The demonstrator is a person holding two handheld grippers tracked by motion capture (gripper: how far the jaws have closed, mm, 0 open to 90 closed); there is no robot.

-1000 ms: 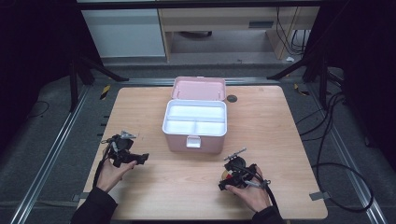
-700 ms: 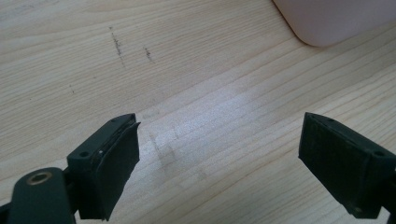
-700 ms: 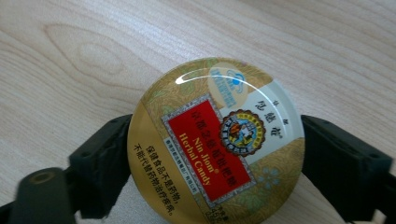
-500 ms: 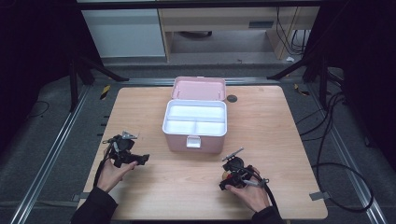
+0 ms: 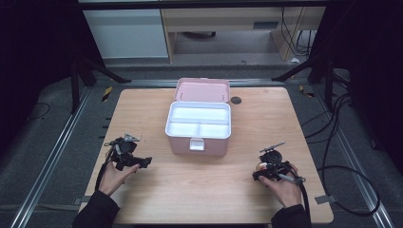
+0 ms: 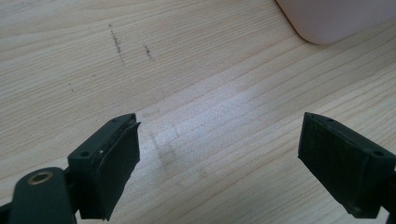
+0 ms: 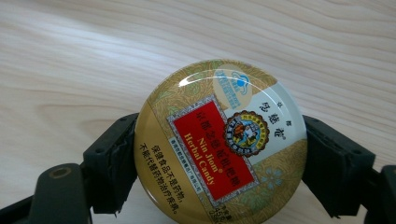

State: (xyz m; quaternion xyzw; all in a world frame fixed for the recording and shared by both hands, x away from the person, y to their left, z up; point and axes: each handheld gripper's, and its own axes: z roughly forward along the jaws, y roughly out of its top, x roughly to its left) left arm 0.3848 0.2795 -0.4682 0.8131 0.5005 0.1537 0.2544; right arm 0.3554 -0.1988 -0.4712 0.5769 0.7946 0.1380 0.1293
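Right tongs (image 7: pixel 219 158) clenched on a round candy tin (image 7: pixel 219 140) — held low over the counter (image 5: pixel 209 190), near its right front edge. Left tongs (image 6: pixel 219 158) spread wide, nothing between them. Pink box (image 5: pixel 199 123) sat open mid-counter — well apart from both.

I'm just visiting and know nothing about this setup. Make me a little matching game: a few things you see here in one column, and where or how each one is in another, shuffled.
Things:
1. pink box
2. candy tin
3. left gripper
4. black disc

States:
A. gripped between two black jaws
B. open, nothing between its jaws
C. lid up, white tray showing
D. lying on the table beside the box's lid

Pairs: 1-C, 2-A, 3-B, 4-D
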